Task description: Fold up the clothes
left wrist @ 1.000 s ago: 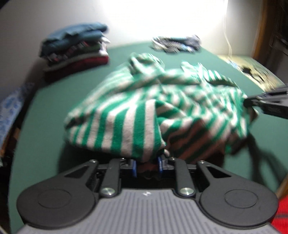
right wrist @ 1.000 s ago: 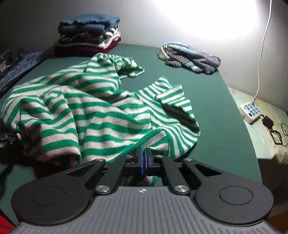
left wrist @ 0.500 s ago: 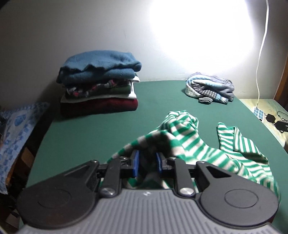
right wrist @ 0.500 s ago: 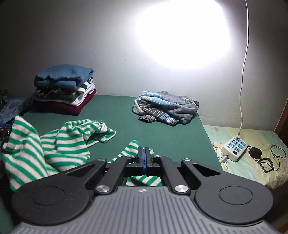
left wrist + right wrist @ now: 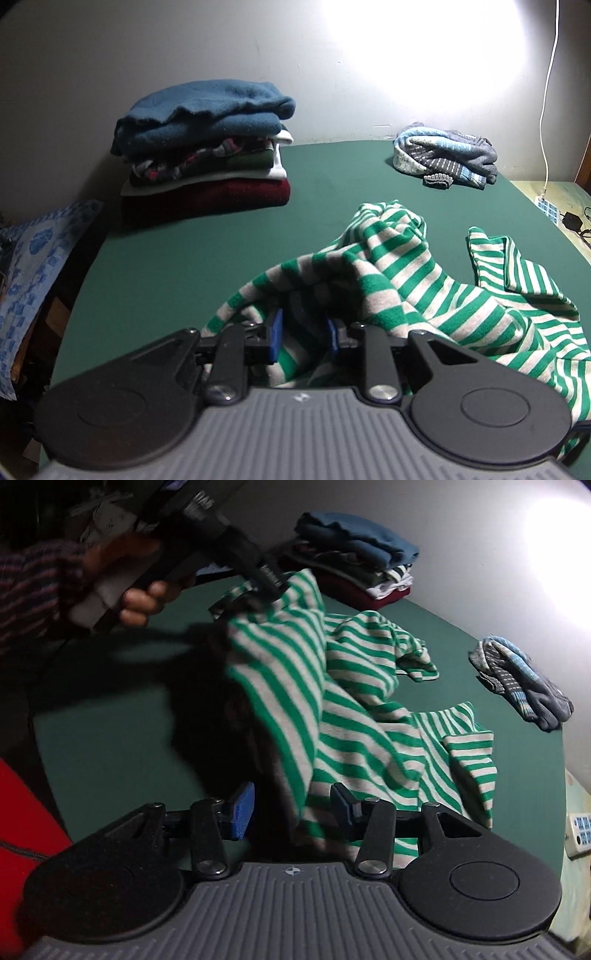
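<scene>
A green-and-white striped shirt (image 5: 406, 280) lies crumpled on the green table (image 5: 184, 251). One bunched part of it fills the gap in my left gripper (image 5: 303, 334), whose jaws are opening but still grip the fabric. In the right wrist view that left gripper (image 5: 271, 587), held by a hand (image 5: 140, 605), lifts the shirt (image 5: 354, 709) so it hangs in a fold. My right gripper (image 5: 291, 808) is opening too. The hanging fold drops between its blue pads (image 5: 242, 810) and they do not press on it.
A stack of folded clothes (image 5: 207, 155) stands at the table's back left, and a grey-blue knit pile (image 5: 443, 158) at the back right. A power strip (image 5: 580, 830) and a white cable (image 5: 550, 92) lie beyond the right edge. A blue patterned cloth (image 5: 33, 266) is off the left edge.
My right gripper has let go of the shirt's edge, opened wide and rolled round toward the left gripper. The left gripper has lifted its part of the shirt and its jaws stand slightly wider.
</scene>
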The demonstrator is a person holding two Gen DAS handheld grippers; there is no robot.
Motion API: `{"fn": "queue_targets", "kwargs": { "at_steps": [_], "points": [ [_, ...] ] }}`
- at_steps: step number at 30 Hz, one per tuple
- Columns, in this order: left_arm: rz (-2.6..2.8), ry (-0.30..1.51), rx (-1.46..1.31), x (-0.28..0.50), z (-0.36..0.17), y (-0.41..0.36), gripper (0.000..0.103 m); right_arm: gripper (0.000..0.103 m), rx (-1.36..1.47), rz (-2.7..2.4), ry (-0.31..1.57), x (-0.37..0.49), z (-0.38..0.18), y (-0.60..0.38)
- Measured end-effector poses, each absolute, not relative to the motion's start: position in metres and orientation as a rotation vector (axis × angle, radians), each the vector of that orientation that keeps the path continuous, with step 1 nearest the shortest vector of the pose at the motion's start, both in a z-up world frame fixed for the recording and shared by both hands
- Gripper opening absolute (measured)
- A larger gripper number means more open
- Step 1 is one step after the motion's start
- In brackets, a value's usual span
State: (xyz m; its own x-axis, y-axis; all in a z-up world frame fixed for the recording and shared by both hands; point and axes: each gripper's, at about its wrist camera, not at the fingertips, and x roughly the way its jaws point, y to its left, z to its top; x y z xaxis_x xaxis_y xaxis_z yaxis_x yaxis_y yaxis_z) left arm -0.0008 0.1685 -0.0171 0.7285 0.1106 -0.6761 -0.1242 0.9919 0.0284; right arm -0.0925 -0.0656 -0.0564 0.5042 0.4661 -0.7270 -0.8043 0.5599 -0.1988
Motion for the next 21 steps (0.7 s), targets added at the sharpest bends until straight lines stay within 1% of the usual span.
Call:
{"fn": "queue_targets", "kwargs": {
  "at_steps": [2,3,4,5,6,7,8,9,10,11,14,17,21],
  "points": [
    [0.127,0.742,-0.024,-0.001,-0.015,0.171,0.03,0.043,-0.576,0.769,0.67,-0.089,-0.063,-0.059],
    [0.126,0.743,-0.024,-0.002,-0.014,0.173,0.031,0.034,-0.546,0.745,0.685,-0.083,-0.064,-0.059],
    [0.123,0.742,-0.024,-0.004,-0.013,0.174,0.034,0.016,-0.516,0.722,0.701,-0.077,-0.064,-0.06],
    [0.118,0.739,-0.023,-0.006,-0.011,0.176,0.036,0.009,-0.486,0.699,0.716,-0.071,-0.064,-0.061],
    [0.116,0.734,-0.019,-0.008,-0.009,0.178,0.037,0.009,-0.436,0.683,0.719,-0.063,-0.06,-0.065],
    [0.114,0.726,-0.012,-0.011,-0.006,0.179,0.042,0.008,-0.388,0.668,0.712,-0.056,-0.053,-0.07],
    [0.111,0.714,-0.001,-0.015,-0.003,0.18,0.051,0.008,-0.342,0.652,0.7,-0.048,-0.045,-0.075],
    [0.109,0.7,0.011,-0.02,0.0,0.181,0.055,0.007,-0.296,0.635,0.688,-0.039,-0.036,-0.079],
    [0.101,0.688,0.022,-0.024,0.003,0.182,0.063,0.007,-0.257,0.621,0.679,-0.029,-0.027,-0.083],
    [0.091,0.676,0.032,-0.029,0.006,0.183,0.066,0.007,-0.219,0.608,0.67,-0.017,-0.019,-0.085],
    [0.05,0.665,0.06,-0.045,0.012,0.182,0.067,0.006,-0.129,0.576,0.646,0.018,0.003,-0.088],
    [0.017,0.669,0.09,-0.059,0.012,0.178,0.067,0.005,-0.114,0.546,0.602,0.048,0.014,-0.08],
    [-0.009,0.68,0.137,-0.073,0.004,0.161,0.067,0.005,-0.104,0.501,0.617,0.086,0.009,-0.068]
  ]
}}
